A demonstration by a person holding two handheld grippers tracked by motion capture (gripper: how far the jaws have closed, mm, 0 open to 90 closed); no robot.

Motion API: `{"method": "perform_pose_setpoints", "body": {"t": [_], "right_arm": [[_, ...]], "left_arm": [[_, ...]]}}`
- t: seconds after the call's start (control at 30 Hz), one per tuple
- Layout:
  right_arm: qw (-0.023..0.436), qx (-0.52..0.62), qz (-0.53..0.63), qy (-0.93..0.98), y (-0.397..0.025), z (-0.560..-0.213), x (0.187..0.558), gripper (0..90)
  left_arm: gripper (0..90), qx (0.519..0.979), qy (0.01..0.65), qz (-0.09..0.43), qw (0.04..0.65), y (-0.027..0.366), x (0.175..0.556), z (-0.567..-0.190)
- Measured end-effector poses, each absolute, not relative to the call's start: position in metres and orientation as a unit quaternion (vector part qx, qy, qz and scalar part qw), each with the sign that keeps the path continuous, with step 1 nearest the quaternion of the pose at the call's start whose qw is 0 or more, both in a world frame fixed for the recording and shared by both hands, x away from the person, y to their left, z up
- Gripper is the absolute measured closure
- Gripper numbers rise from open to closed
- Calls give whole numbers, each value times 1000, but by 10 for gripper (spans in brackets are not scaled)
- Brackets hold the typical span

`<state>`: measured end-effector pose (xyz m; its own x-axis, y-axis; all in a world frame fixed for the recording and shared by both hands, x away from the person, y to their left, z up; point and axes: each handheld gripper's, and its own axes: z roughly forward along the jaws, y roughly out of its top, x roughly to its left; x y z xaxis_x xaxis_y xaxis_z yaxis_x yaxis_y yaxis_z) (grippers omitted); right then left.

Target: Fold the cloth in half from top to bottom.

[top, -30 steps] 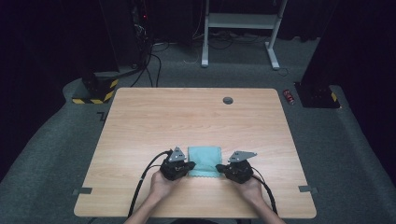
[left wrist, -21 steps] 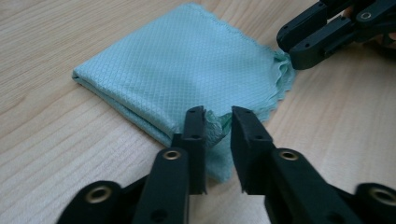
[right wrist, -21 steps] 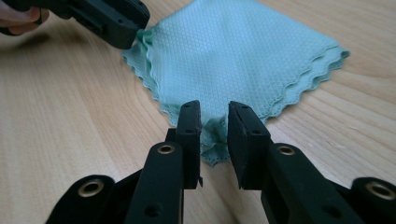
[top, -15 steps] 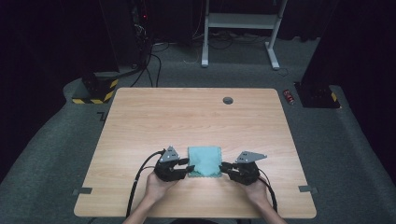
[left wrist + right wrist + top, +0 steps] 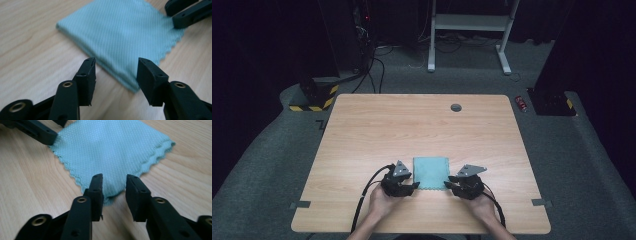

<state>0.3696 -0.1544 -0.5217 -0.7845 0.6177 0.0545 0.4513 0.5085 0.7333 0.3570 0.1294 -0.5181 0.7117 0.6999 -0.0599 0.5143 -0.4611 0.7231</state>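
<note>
- Dark floor and black equipment ring a pale wooden table [image 5: 362,130], whose top is bare apart from a small round grommet [image 5: 456,107] near the far edge and the work at the near edge.
- At the left, the left gripper [image 5: 408,186] sits low by the near-left corner of the cloth, jaws open with that corner between them but not pinched (the left gripper view shows the folded edge just ahead of the pads [image 5: 88,75]).
- Between the grippers lies the folded teal cloth [image 5: 430,172], flat, close to the table's near edge, its scalloped hem toward the person.
- At the right, the right gripper [image 5: 451,187] mirrors this at the near-right corner, jaws parted around the cloth's tip, not clamped.
- Both grippers seem placed to take the two near corners at once, probably for another fold away from the person.
- Nothing on the table blocks that move; a small red object [image 5: 521,103] lies on the floor off the far-right corner.
</note>
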Motion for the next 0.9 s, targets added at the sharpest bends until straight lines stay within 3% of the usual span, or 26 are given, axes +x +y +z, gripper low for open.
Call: {"method": "perform_pose_setpoints", "body": {"t": [0.27, 0.57, 0.7, 0.9], "right_arm": [[134, 368, 410, 824, -195, -518, 360, 569], [177, 460, 368, 789, -245, -522, 363, 507], [216, 466, 340, 788, -247, -522, 362, 468], [213, 474, 338, 785, -248, -523, 363, 397]], "left_arm": [[426, 802, 412, 123, 415, 167, 342, -523], [382, 770, 481, 209, 364, 209, 343, -527], [332, 766, 491, 221, 352, 214, 344, -528], [298, 766, 493, 224, 347, 214, 344, -528]]}}
